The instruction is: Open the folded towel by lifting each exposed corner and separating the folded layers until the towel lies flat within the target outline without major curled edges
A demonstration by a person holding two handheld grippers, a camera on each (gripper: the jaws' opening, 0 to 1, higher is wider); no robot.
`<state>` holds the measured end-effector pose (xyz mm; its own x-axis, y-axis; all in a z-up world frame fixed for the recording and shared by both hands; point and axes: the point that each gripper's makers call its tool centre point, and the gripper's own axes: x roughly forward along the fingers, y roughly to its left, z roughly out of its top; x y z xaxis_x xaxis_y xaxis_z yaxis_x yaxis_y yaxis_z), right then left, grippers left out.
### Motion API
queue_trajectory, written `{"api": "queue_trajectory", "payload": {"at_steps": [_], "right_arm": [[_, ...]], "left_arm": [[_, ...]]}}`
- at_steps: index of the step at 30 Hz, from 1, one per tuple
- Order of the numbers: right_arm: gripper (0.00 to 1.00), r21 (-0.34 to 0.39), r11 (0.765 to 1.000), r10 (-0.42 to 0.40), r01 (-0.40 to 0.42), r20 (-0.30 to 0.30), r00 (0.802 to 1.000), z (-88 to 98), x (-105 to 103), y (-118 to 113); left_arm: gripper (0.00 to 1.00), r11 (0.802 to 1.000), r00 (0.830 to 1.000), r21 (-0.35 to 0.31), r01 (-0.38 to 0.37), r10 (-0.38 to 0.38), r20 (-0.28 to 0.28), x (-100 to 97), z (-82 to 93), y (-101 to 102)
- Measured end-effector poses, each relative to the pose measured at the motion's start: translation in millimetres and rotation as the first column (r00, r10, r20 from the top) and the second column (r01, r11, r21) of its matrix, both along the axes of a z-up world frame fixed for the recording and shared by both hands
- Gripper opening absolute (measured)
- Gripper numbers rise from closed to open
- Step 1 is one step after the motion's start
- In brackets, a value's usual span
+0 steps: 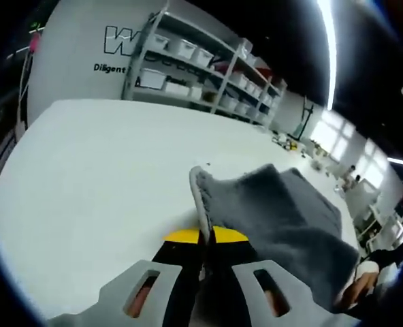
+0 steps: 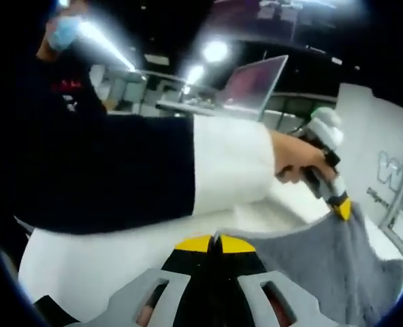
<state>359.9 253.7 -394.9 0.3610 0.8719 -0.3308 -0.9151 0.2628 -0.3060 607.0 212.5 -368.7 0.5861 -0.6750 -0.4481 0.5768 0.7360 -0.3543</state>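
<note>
The grey towel [image 1: 283, 218] hangs lifted above the white table [image 1: 106, 170], its pale edge rising from between my left gripper's jaws. My left gripper [image 1: 205, 236], with yellow tips, is shut on that edge. In the right gripper view, my right gripper [image 2: 215, 242] is shut on another part of the towel [image 2: 324, 259], which stretches to the right. There the left gripper [image 2: 342, 208], held by a hand [image 2: 297, 163], pinches the towel's far corner. The towel sags between the two grips.
Shelves with white bins [image 1: 201, 68] stand behind the table beside a white wall with lettering. A person's arm in a dark sleeve with a white cuff [image 2: 229, 163] crosses the right gripper view. An open laptop [image 2: 256, 82] sits on a desk behind. A hand [image 1: 361, 286] shows low right.
</note>
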Motion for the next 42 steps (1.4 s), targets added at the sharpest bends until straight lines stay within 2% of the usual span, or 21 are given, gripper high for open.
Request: {"api": "queue_trajectory", "payload": {"at_steps": [8,12,14,17,18,19,20,23,25,26,29,30,34,36,38,40,42], "right_arm": [[0.0,-0.009,1.0,0.01,-0.01,0.014,1.0,-2.3,-4,12],[0.0,0.008,1.0,0.004,-0.004,-0.023,1.0,0.3,-2,19],[0.0,0.002,1.0,0.002,-0.002,-0.003,1.0,-0.8,-3,24],[0.0,-0.01,1.0,0.004,-0.004,-0.025,1.0,-3.8,-6,33],[0.0,-0.011,1.0,0.015,-0.015,-0.003,1.0,-4.4,-8,37],[0.0,-0.028,0.999,0.016,-0.015,0.017,1.0,-7.8,-7,36],[0.0,-0.04,0.999,0.015,-0.014,0.017,1.0,-10.7,-7,37],[0.0,-0.024,1.0,0.0,0.0,-0.018,1.0,-8.8,-4,40],[0.0,-0.014,1.0,0.008,-0.008,-0.006,1.0,-8.2,-6,43],[0.0,-0.047,0.999,0.01,-0.008,0.04,0.999,-11.1,-4,43],[0.0,-0.016,1.0,0.015,-0.015,0.01,1.0,-6.6,-7,49],[0.0,-0.032,0.999,0.025,-0.023,0.051,0.998,-9.1,-9,55],[0.0,-0.024,0.999,0.034,-0.032,0.052,0.998,-7.4,-9,54],[0.0,0.004,0.999,0.036,-0.036,0.034,0.999,-4.3,-10,57],[0.0,0.004,0.999,0.039,-0.039,0.032,0.999,-4.0,-10,61],[0.0,0.001,0.999,0.039,-0.04,0.041,0.998,-3.8,-11,62],[0.0,0.004,0.999,0.043,-0.044,0.05,0.998,-2.3,-11,62]], "left_arm": [[0.03,1.0,1.0,-0.008,-0.028,0.028,-0.014,-9.3,-4.5,8],[0.03,0.999,0.999,0.019,-0.029,0.03,-0.02,-3.5,-7.4,12],[0.03,0.999,0.999,0.012,-0.038,0.038,-0.029,-5.0,-9.3,11],[0.03,0.999,0.999,0.046,-0.013,0.014,-0.031,-7.8,-14.0,12],[0.03,0.999,0.999,0.043,-0.022,0.024,-0.044,-7.0,-15.1,14],[0.03,0.999,0.998,0.013,-0.036,0.036,-0.06,-8.6,-15.2,14],[0.03,0.999,0.998,0.009,-0.032,0.032,-0.055,-9.7,-15.5,14],[0.03,0.999,0.998,0.031,-0.032,0.034,-0.051,-8.8,-15.5,19],[0.03,0.998,0.997,0.015,-0.053,0.054,-0.048,-8.6,-10.3,23],[0.03,0.999,0.998,0.006,-0.052,0.052,-0.046,-10.3,-9.0,23],[0.03,0.998,0.998,0.017,-0.052,0.053,-0.036,-10.0,-5.9,26],[0.03,0.997,0.997,0.02,-0.071,0.071,-0.036,-9.1,-7.0,31],[0.03,0.993,0.995,0.073,-0.088,0.091,-0.039,-5.1,-12.7,39],[0.03,0.995,0.996,0.058,-0.079,0.082,-0.035,-5.4,-10.1,37],[0.03,0.996,0.995,0.026,-0.084,0.085,-0.047,-4.0,-7.2,36],[0.03,0.995,0.994,0.029,-0.092,0.093,-0.05,-3.1,-9.2,36],[0.03,0.993,0.995,0.079,-0.086,0.089,-0.039,-4.3,-16.7,35]]}}
